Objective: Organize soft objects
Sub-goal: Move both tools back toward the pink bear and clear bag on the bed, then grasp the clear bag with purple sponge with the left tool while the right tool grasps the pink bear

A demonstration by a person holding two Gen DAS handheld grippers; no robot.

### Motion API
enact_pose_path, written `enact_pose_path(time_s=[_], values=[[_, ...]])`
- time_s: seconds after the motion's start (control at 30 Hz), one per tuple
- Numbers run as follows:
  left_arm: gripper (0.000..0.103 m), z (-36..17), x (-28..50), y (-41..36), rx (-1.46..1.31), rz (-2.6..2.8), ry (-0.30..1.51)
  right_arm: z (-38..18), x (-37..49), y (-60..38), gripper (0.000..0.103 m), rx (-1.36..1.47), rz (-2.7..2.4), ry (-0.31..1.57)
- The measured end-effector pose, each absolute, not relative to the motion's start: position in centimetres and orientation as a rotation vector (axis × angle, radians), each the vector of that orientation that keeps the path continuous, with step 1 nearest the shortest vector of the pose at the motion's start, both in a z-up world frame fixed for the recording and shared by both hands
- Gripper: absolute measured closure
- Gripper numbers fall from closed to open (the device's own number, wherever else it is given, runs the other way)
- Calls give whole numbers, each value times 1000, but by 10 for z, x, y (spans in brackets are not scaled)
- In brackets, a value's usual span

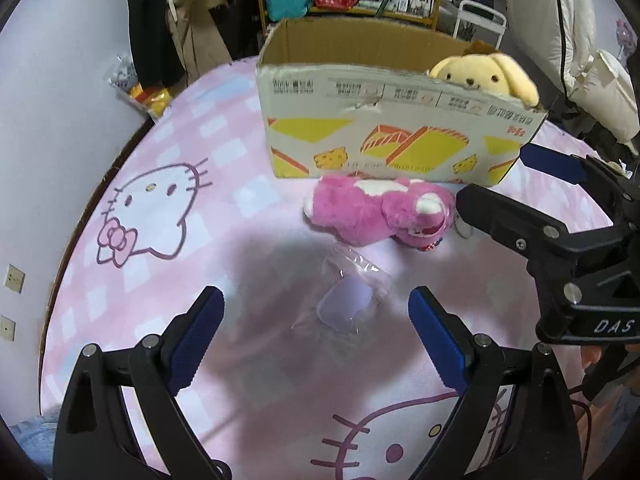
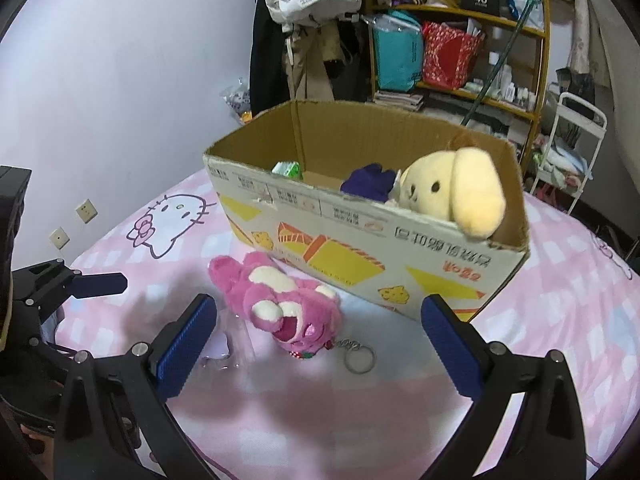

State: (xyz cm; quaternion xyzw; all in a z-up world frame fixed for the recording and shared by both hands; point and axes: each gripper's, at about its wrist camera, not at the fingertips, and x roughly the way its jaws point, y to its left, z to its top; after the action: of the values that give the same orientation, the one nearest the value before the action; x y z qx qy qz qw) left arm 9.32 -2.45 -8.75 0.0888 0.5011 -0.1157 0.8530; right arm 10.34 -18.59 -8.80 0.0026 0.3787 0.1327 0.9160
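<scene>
1. Cardboard box (image 2: 360, 232) on the bed (image 1: 240, 240): yellow plush (image 2: 452, 192) already inside.
2. Pink plush (image 1: 372, 212) lies just before the box; light, squashy. Grip its body, not the keyring (image 2: 360, 358).
3. Clear packet (image 1: 352, 296): slippery, pinch flat.
4. Your left gripper (image 1: 316, 344) and right gripper (image 2: 320, 344): fingers apart, empty.

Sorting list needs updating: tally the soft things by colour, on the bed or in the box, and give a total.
Pink: 1, the plush bear lying on the bed in front of the cardboard box.
Yellow: 1, the plush dog in the box.
Purple: 1, a cloth item in the box, partly hidden.
Total: 3
</scene>
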Motion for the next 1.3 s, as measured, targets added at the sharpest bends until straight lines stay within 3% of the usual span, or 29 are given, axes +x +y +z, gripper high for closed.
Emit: enact_pose_path(time_s=[1.03,1.1,1.23,1.3], values=[[11,-148,117,-29,158,-231,1264,-138,147,-162,0,24,350,916],[11,-150,117,-30,168,-229,1267,-144,152,-163,7,42,329,952],[11,-152,117,-35,205,-221,1253,-148,153,-167,9,60,335,965],[11,-152,117,-35,203,-223,1245,-147,153,-167,15,58,347,964]])
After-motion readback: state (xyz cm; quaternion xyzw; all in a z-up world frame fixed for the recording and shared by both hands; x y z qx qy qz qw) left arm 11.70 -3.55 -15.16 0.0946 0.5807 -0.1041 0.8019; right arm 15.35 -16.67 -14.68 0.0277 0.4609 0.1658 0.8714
